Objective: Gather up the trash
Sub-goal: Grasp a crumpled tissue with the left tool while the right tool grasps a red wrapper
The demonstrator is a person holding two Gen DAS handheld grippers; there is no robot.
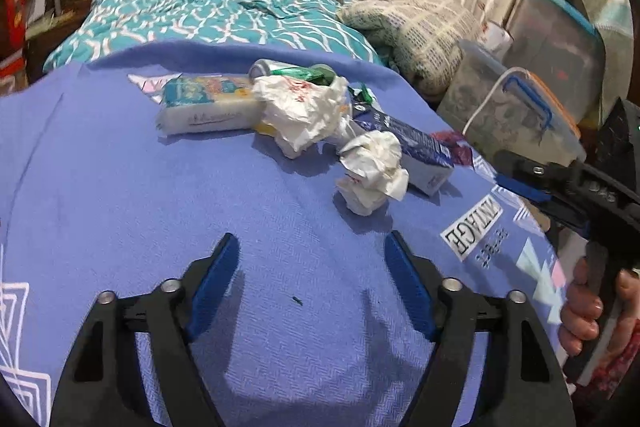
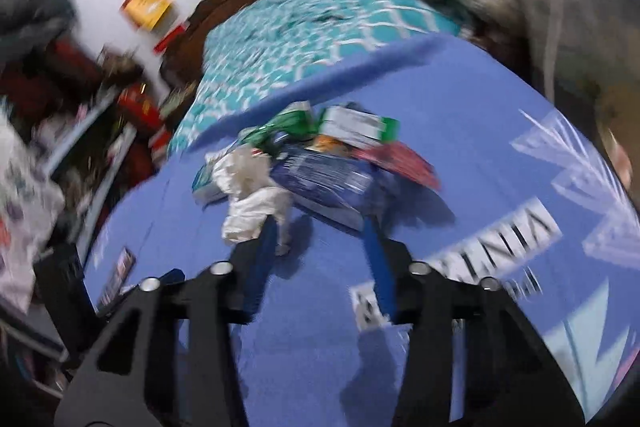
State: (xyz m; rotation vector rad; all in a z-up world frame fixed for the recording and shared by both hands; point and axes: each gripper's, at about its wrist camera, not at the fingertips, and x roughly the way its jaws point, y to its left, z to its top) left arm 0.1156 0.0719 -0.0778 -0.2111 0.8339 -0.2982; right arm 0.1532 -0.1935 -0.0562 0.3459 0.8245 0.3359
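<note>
Both grippers, left gripper [image 1: 310, 247] and right gripper [image 2: 320, 227], hover wide-jawed and empty, trash pile [image 1: 320, 115] at twelve o'clock on the table [image 1: 120, 207].

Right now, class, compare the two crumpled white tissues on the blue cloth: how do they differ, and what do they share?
The far crumpled tissue is bigger; the near crumpled tissue is smaller. The far one shows red marks and leans against the green can; the near one looks almost plain white and sits by the dark blue carton. Both are white, crumpled, and lie ungrasped on the blue cloth.
</note>
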